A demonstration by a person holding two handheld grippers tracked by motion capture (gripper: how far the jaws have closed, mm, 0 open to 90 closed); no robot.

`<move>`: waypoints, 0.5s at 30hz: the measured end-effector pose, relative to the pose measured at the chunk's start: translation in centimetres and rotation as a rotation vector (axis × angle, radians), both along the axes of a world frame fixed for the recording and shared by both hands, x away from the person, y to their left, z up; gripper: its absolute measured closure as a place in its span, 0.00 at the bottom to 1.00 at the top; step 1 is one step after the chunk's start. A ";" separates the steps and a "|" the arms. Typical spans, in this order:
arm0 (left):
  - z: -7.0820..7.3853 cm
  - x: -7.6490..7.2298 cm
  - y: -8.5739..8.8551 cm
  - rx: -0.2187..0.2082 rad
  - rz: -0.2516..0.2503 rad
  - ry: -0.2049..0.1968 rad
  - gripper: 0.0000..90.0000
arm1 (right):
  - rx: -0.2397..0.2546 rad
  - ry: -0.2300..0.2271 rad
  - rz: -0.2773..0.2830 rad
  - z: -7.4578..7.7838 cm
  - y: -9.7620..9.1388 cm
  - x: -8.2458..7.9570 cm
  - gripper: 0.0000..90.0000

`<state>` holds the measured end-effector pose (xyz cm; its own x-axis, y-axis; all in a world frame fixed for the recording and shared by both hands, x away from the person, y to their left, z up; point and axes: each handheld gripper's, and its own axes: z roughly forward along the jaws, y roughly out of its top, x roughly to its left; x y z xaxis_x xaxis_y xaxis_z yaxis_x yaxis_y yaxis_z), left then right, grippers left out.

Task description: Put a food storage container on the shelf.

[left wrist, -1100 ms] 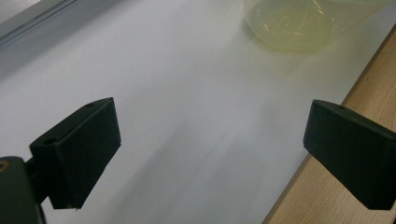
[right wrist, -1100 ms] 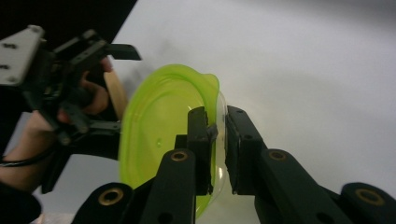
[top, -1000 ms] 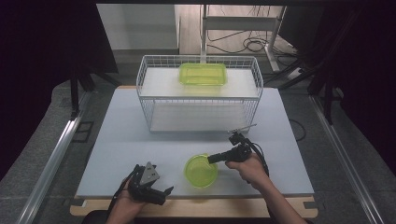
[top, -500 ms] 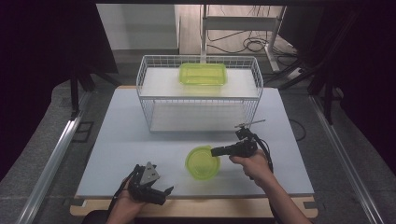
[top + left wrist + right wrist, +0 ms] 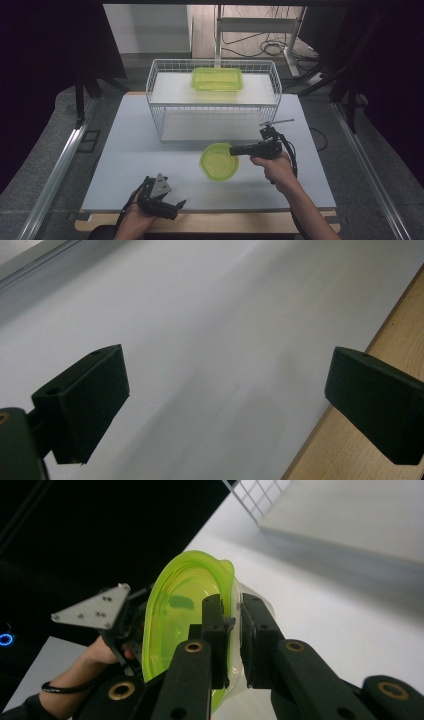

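Two big things frame the scene: the white table (image 5: 130, 150) and the wire rack (image 5: 212, 100) standing at its far side, with a green tub (image 5: 217, 79) on the rack's upper shelf and the lower shelf bare. Nearer the person, a round green bowl (image 5: 218, 161) hangs over the table between the rack and the near edge, pinched by its rim at the side.

The right gripper (image 5: 233, 149) has the bowl; in the right gripper view its jaws are nearly together, clamped on the thin green rim (image 5: 227, 605), one pad inside the bowl and one outside. The bowl (image 5: 185, 615) is tipped there, its mouth turned sideways relative to the jaws. The left gripper (image 5: 176, 205) lies low at the near edge of the table, jaws wide apart with nothing between them; the left gripper view looks across bare tabletop and the wooden edge strip (image 5: 380, 340).

A second ago the bowl sat closer to the near edge, low by the person's right hand. Since then the right hand has carried it up and toward the rack, with the grip unchanged, while the left hand has kept its place. That reads as the lift being done and the carry under way; the bowl looks bound for the rack, probably one of its shelves, though which one cannot yet be told. The thin rim hold seems the main risk, since a tipped bowl may swing or slip.
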<state>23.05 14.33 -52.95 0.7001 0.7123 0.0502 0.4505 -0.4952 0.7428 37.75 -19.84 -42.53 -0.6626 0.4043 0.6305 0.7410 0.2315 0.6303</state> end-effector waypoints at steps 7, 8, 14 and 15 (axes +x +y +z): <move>0.0 0.0 0.0 0.006 -0.004 -0.001 0.04 | 0.029 -0.038 -0.024 2.2 -0.4 0.5 0.91; 0.0 0.0 0.0 0.005 -0.004 -0.001 0.04 | 0.029 -0.043 -0.029 2.5 -0.4 0.6 0.91; 0.0 0.1 0.0 0.007 -0.005 0.000 0.04 | 0.041 -0.059 -0.058 3.9 -0.3 1.2 0.91; 0.0 0.1 0.0 0.006 -0.005 0.000 0.04 | 0.045 -0.061 -0.064 4.2 -0.3 1.3 0.91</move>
<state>23.11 14.33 -52.96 0.7033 0.7087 0.0550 0.4480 -0.5020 0.7398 39.08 -20.13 -38.38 -0.6739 0.4193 0.6083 0.7134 0.1552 0.6834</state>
